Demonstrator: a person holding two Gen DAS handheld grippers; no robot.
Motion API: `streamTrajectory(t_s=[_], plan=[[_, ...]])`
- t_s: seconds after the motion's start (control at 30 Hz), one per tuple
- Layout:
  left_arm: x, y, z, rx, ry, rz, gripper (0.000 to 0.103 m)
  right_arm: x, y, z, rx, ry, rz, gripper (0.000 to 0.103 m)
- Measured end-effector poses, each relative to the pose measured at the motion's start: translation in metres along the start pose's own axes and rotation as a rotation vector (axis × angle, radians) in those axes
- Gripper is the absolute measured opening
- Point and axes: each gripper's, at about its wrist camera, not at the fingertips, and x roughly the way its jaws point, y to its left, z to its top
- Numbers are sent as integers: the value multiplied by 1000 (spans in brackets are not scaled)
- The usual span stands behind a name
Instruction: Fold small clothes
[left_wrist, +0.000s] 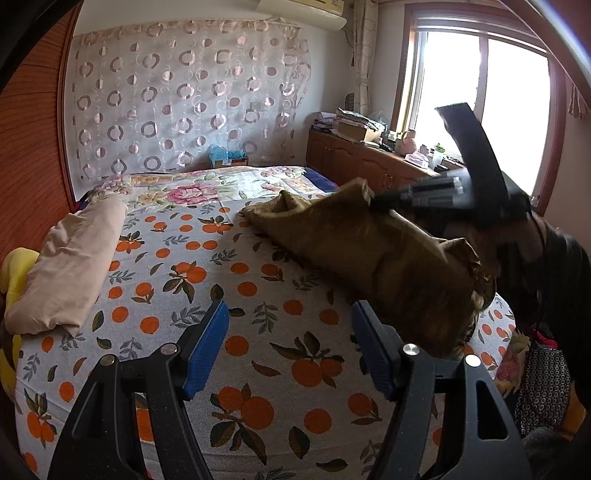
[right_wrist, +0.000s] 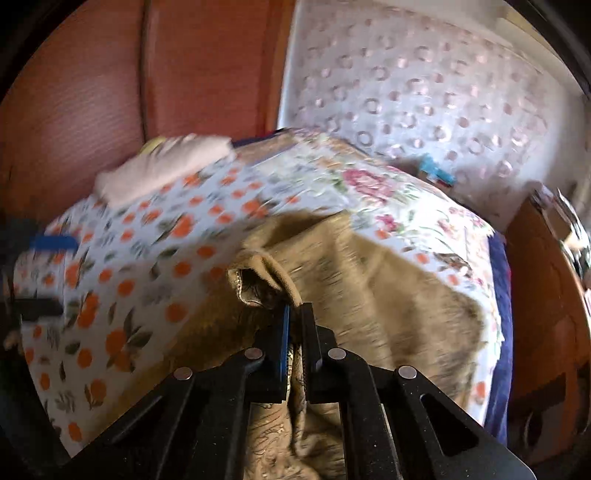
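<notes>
While the bedsheet (left_wrist: 236, 280) with its orange-fruit print fills both views, two garments lie on it. One is a folded beige garment (left_wrist: 70, 266), well to the left of the left gripper's jaws and beyond them. One is an olive-brown garment (left_wrist: 373, 254), ahead and right of those jaws, stretched diagonally, its far end bunched on the sheet. Under the beige piece, at the frame's left edge, one yellow item (left_wrist: 14, 273) shows; what it is cannot be told.

Two grippers, counted. Left gripper (left_wrist: 288, 347): jaws stand wide apart, two blue pads (left_wrist: 205, 347), nothing between them, only bare sheet showing through the gap. The right pad sits just beside the near end of the olive-brown garment; contact cannot be told.

Right gripper (right_wrist: 295, 321): jaws drawn together on a pinched fold of the olive-brown garment, cloth bulging ahead of the tips and hanging below the pads with a printed lining showing. In the left wrist view that gripper is seen once, blurred, its tips at the garment's raised upper edge, lifting that edge clear of the sheet. Right wrist view is motion-blurred; the rest of the cloth spreads forward and right of the jaws.
</notes>
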Motion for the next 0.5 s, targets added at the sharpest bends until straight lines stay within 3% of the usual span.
streamTrajectory(t_s=[0.13, 0.33, 0.5], plan=[[0, -1, 0, -1, 1, -1, 70, -6, -12, 4, 46, -9, 41, 5], [0, -3, -2, 0, 6, -3, 70, -7, 1, -8, 60, -14, 119, 5], [1, 1, -1, 1, 7, -5, 70, -12, -11, -7, 86, -75, 144, 5]])
